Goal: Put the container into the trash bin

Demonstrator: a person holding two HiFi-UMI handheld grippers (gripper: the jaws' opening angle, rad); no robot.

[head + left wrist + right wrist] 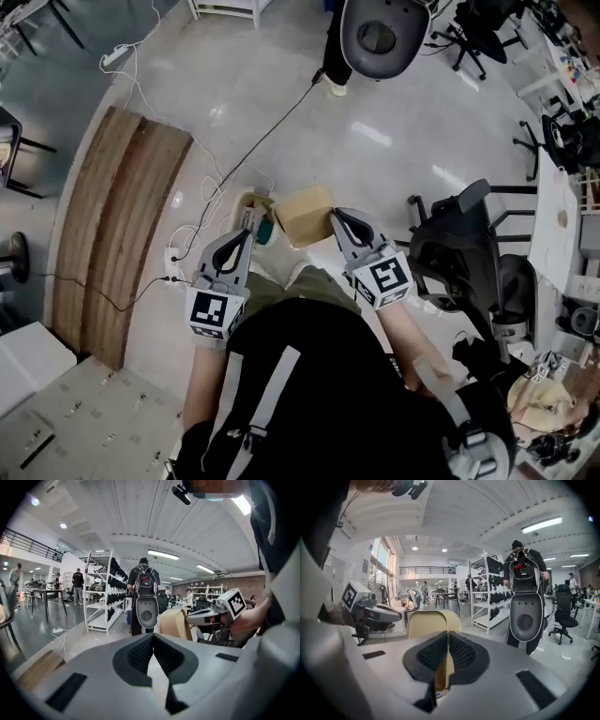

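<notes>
**Container pinched in the right tool, bin not yet picked out**

The tan container hangs clear of the floor. One thin wall is pinched between the pads of my right tool, whose jaws are almost fully closed on it. The rest of it juts ahead of that tool. My left tool sits just beside the container, its jaws pressed together on nothing.

I judge this to be the carrying step: the grab is made, the drop is not. Next I must find the bin. Well ahead of both tools stands a pale rounded shell with a dark hole, and I cannot tell whether that is it.

No brand or label is readable on the container.
</notes>
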